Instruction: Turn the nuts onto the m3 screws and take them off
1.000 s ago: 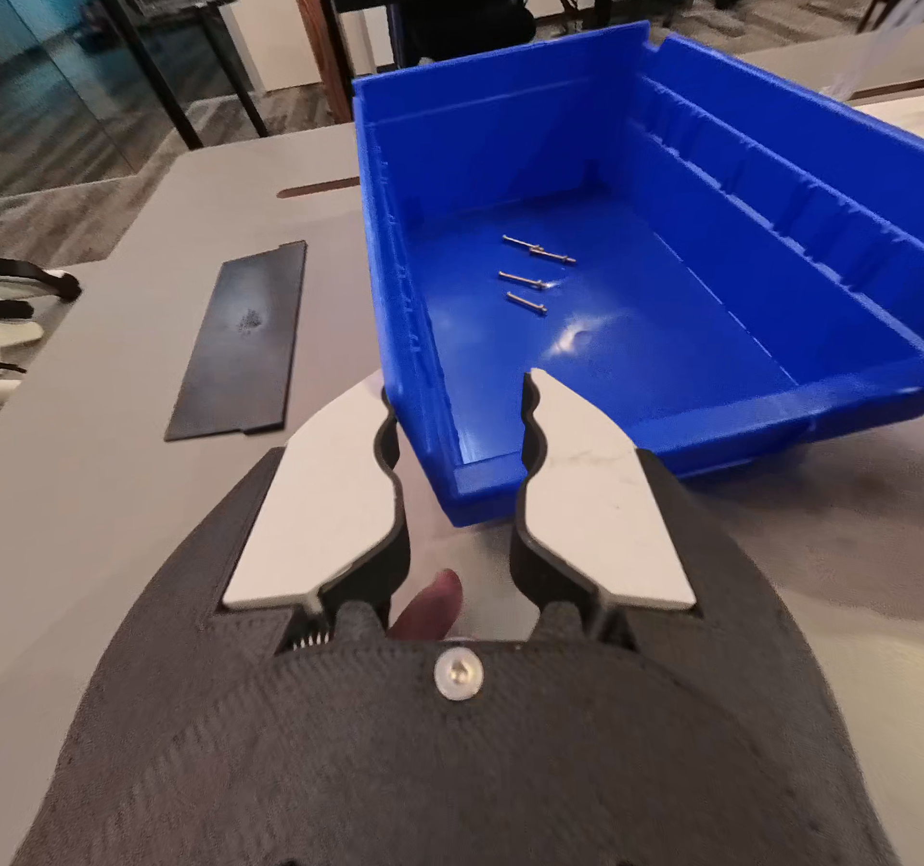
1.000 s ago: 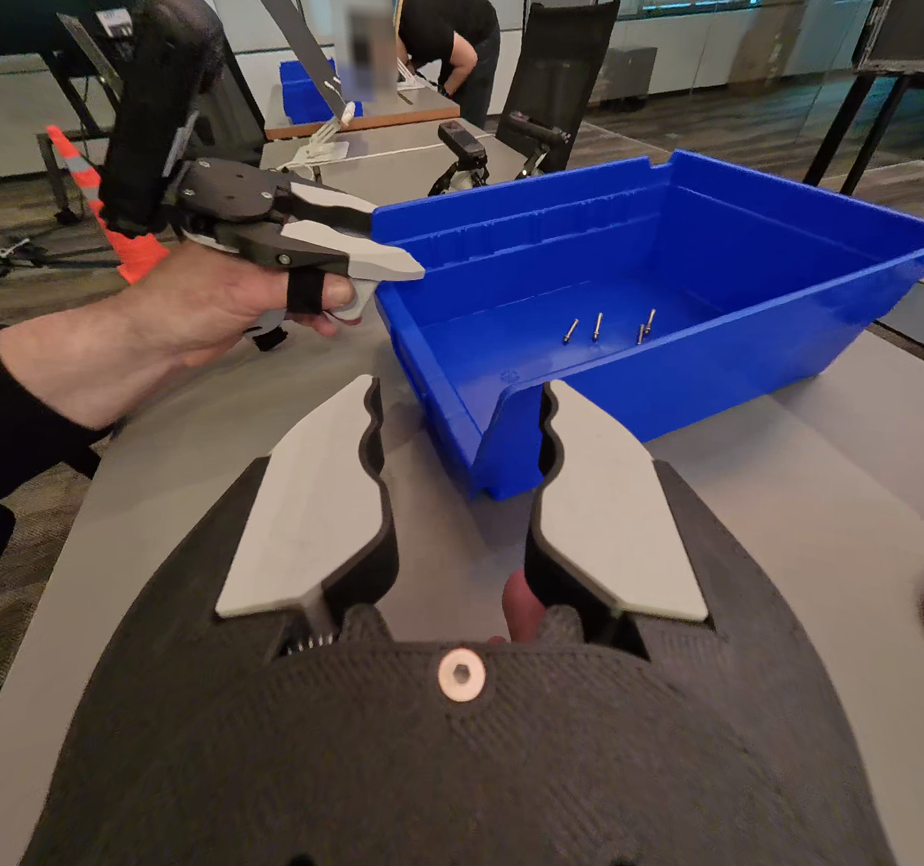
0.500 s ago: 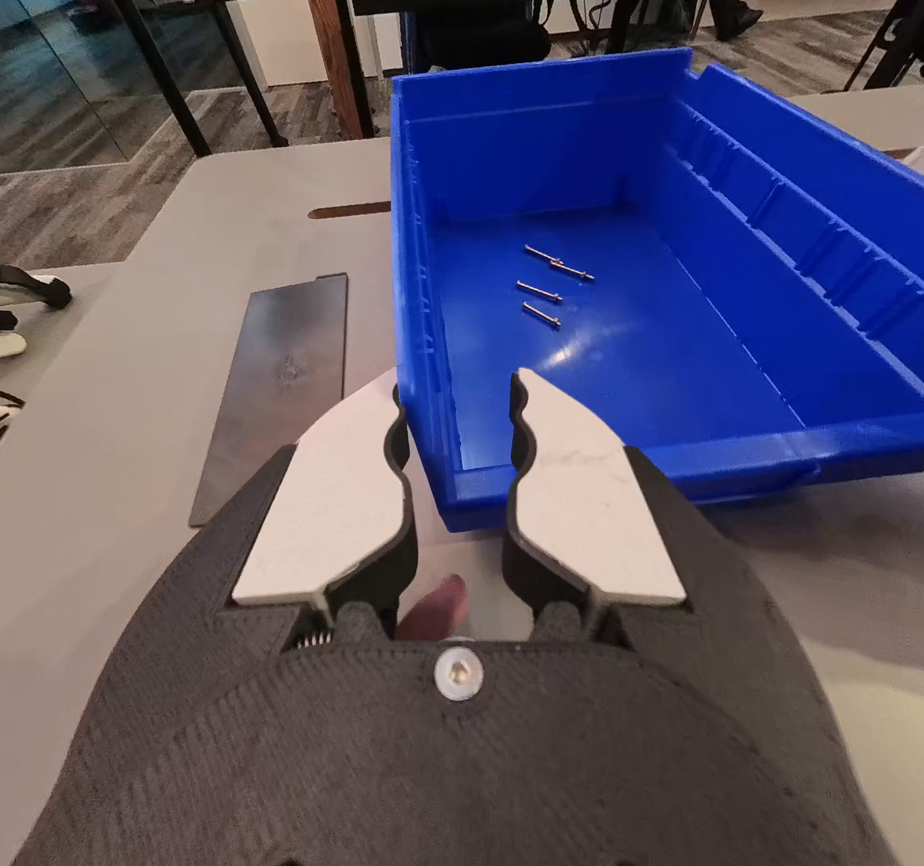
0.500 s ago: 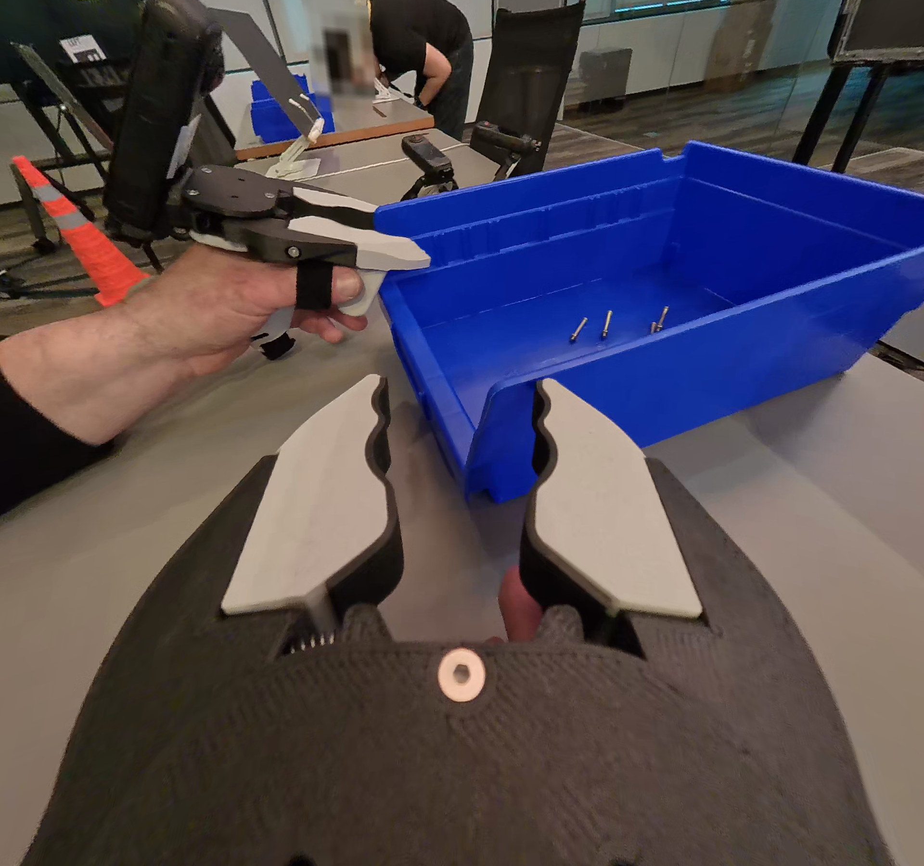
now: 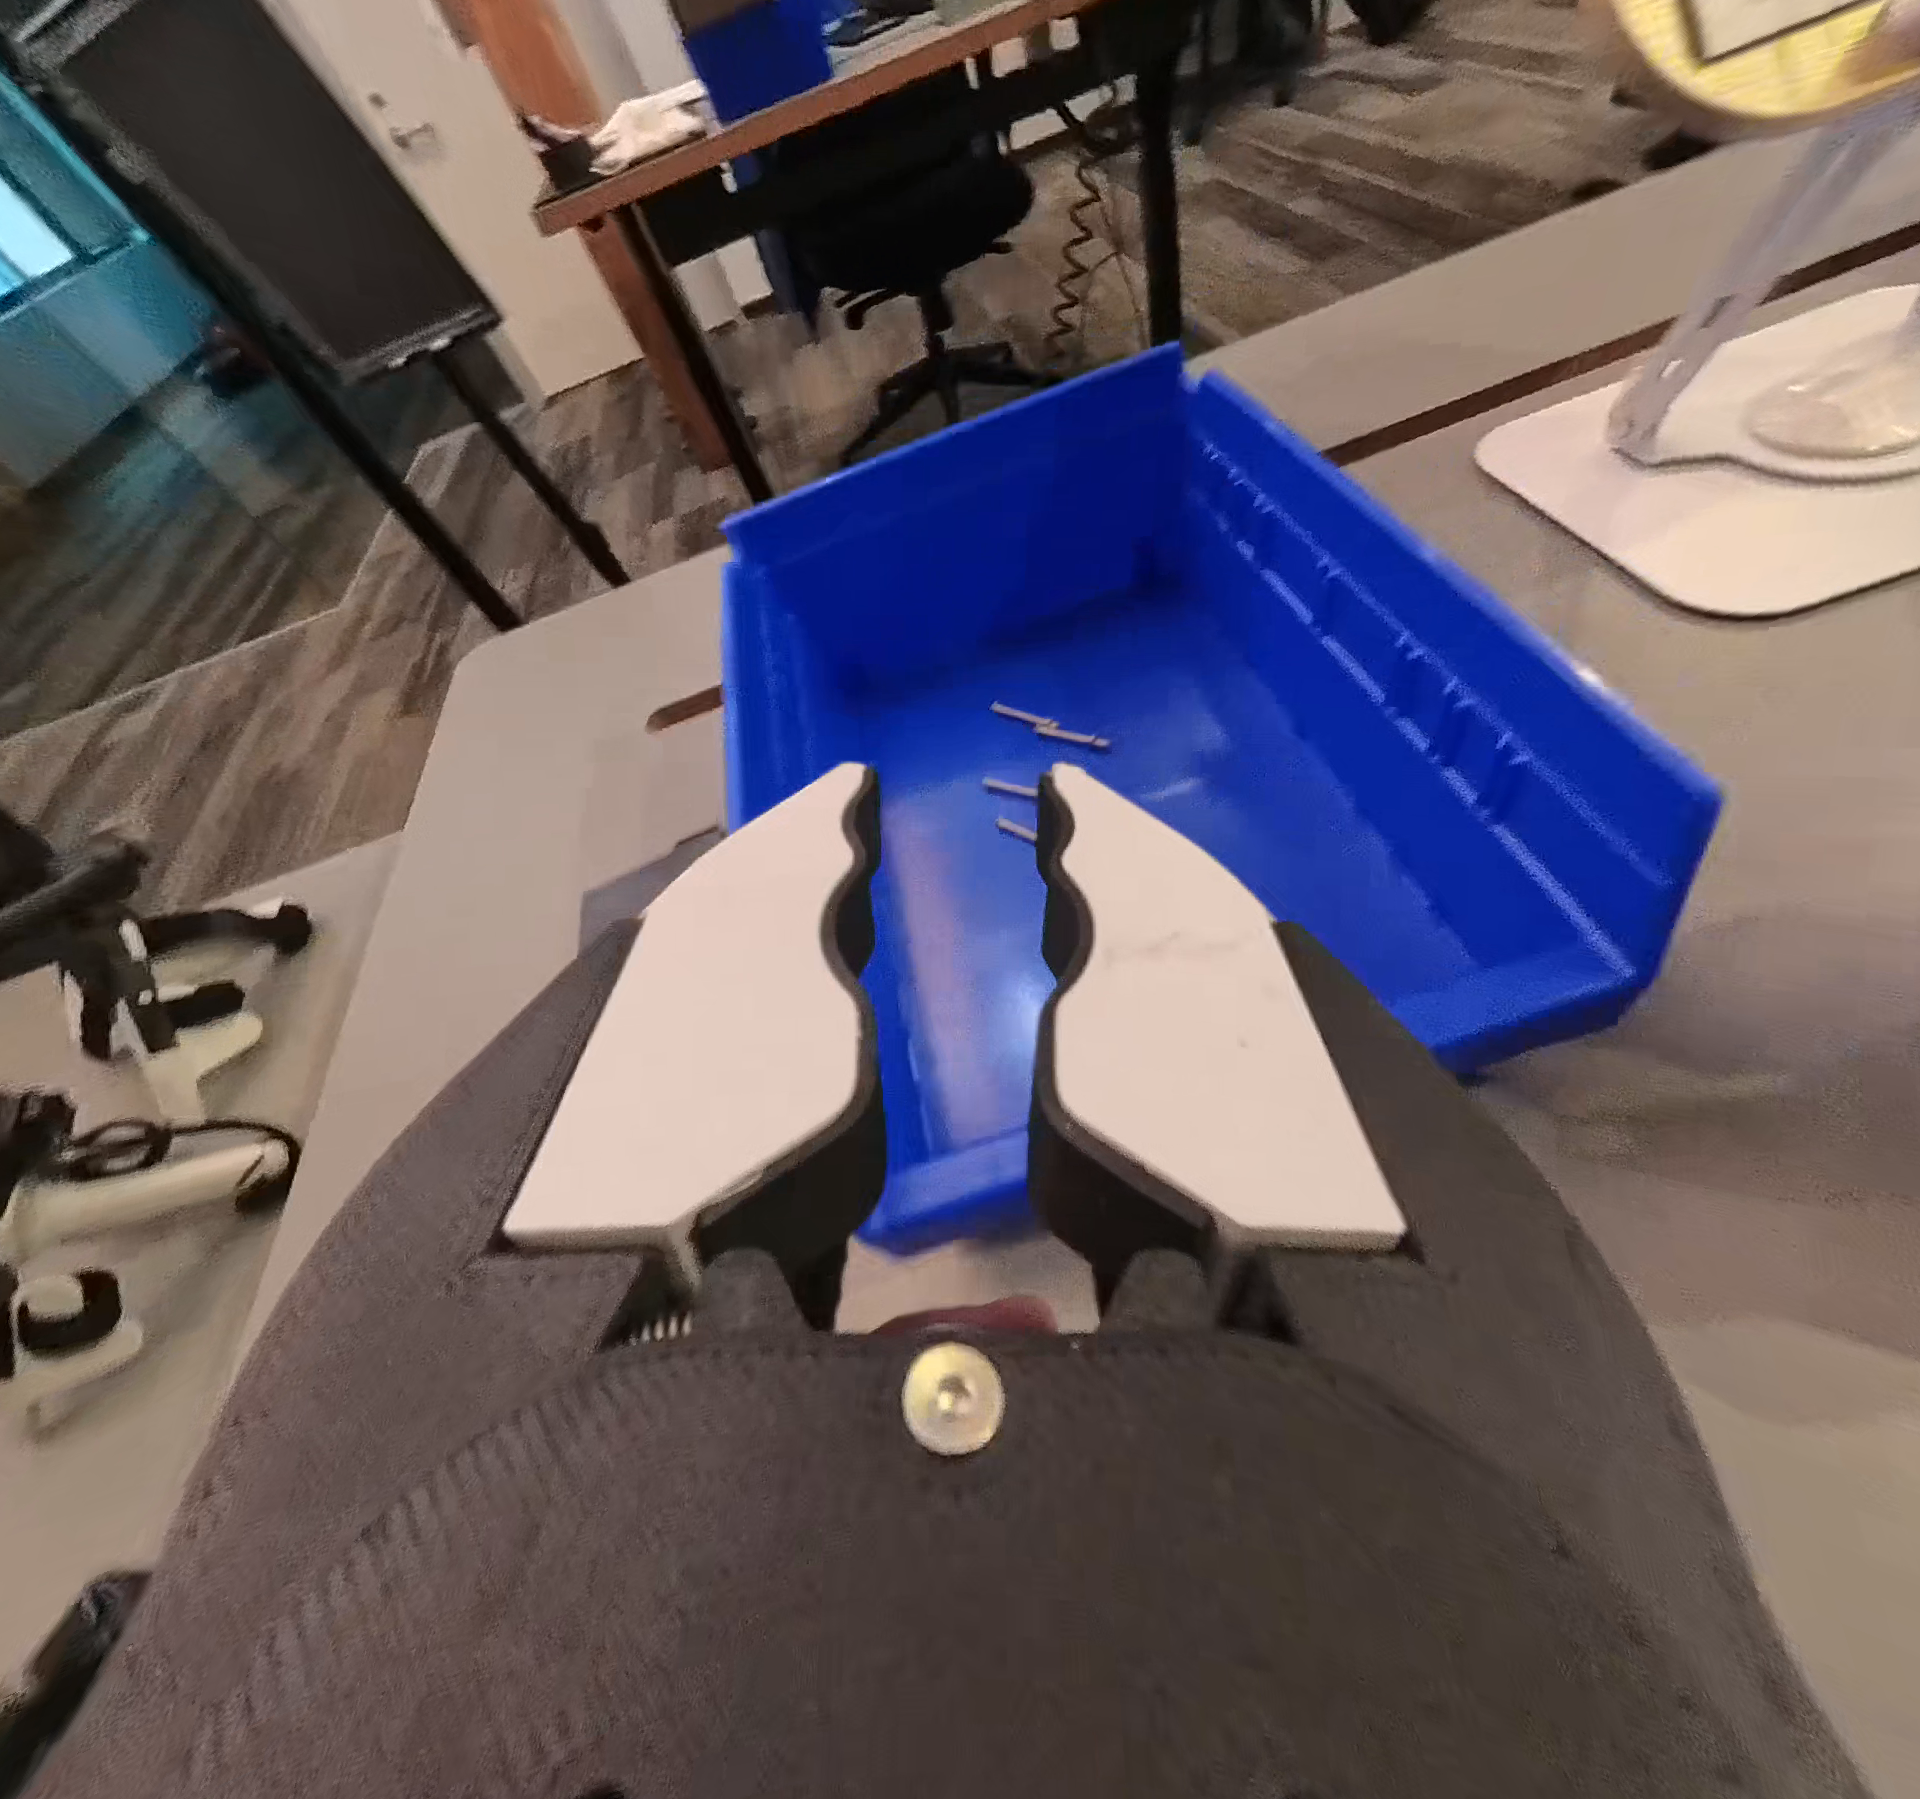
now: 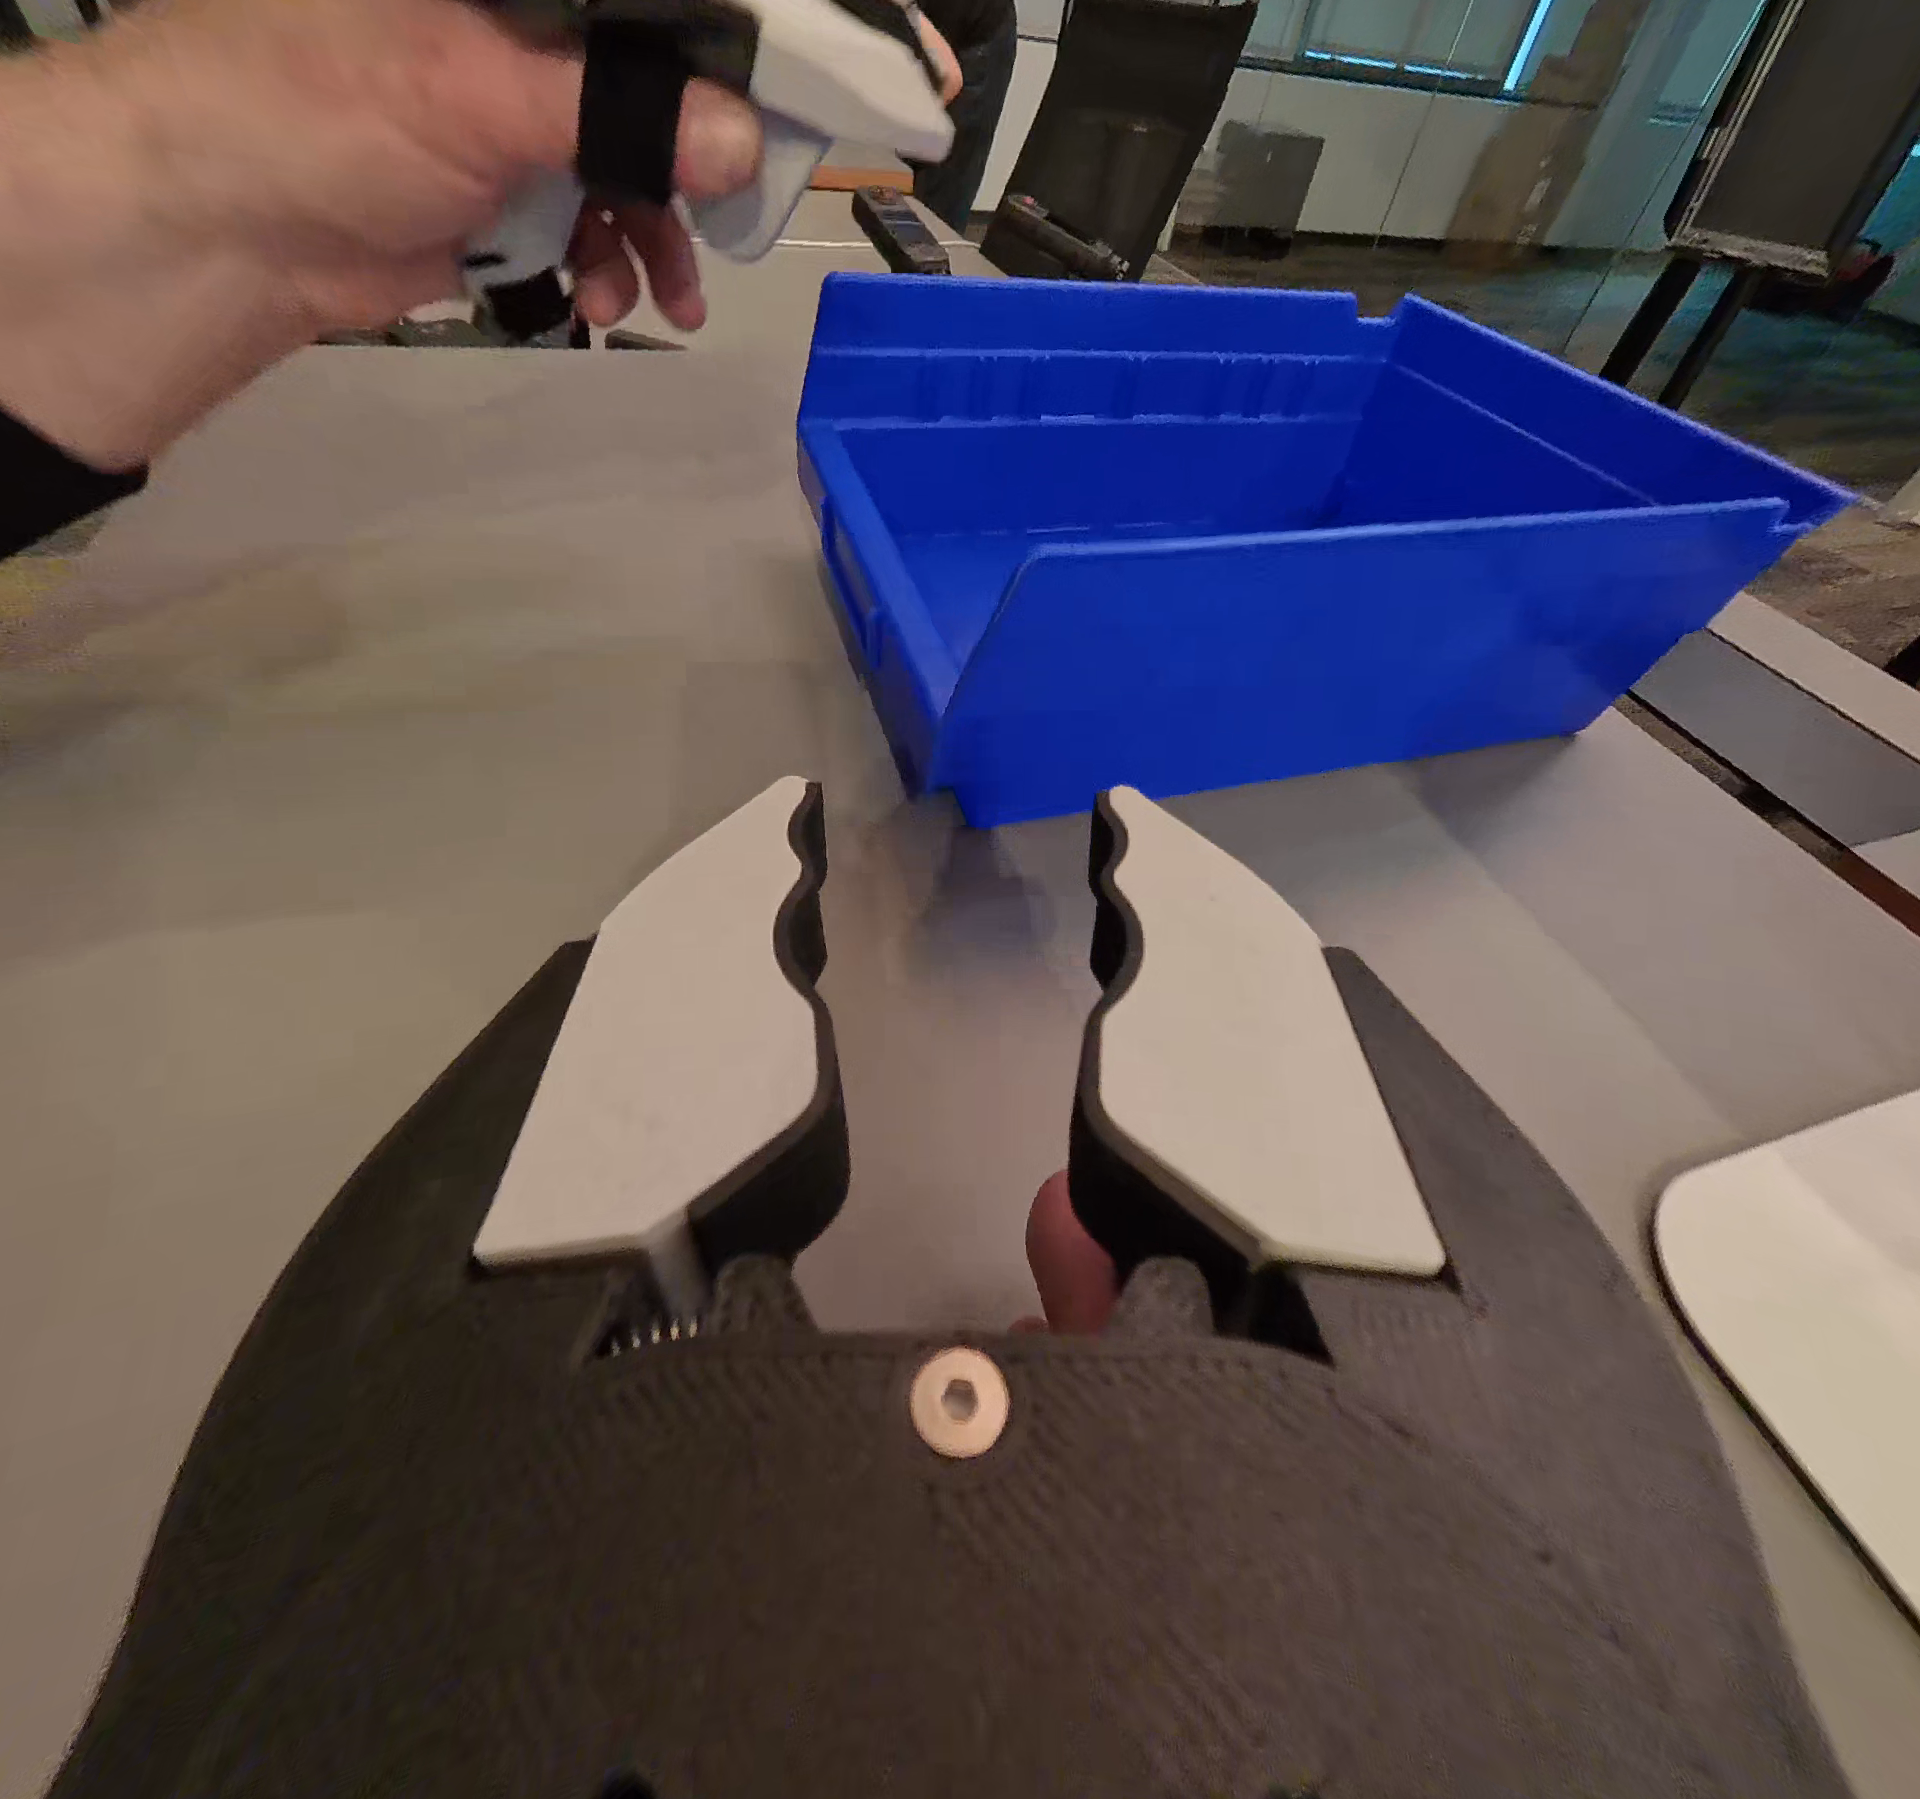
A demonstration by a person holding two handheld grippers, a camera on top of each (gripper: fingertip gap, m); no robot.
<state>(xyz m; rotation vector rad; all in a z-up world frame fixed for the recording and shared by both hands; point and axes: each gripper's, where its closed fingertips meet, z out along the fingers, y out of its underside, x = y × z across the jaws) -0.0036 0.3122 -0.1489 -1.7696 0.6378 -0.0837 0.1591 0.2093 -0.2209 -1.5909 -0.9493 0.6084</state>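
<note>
A blue plastic bin (image 5: 1475,773) stands on the grey table (image 5: 540,731). Several small metal screws (image 5: 1049,726) lie on its floor, the nearer ones partly hidden behind my left gripper's right finger. My left gripper (image 5: 958,783) is open and empty, raised above the bin's near end. In the right wrist view the bin (image 6: 1299,648) is farther off and its near wall hides the screws. My right gripper (image 6: 956,799) is open and empty, low over the table short of the bin. The left gripper (image 6: 831,56) shows there, held in a hand at the upper left.
A white lamp base (image 5: 1704,492) stands on the table right of the bin, and a white flat edge (image 6: 1808,1334) shows at the right. Chairs and desks stand behind the table. A person bends over a desk far back.
My left gripper has risen and moved over the bin's near end, now looking down into it. My right gripper has pulled back and dropped lower, so the bin wall now hides the screws.
</note>
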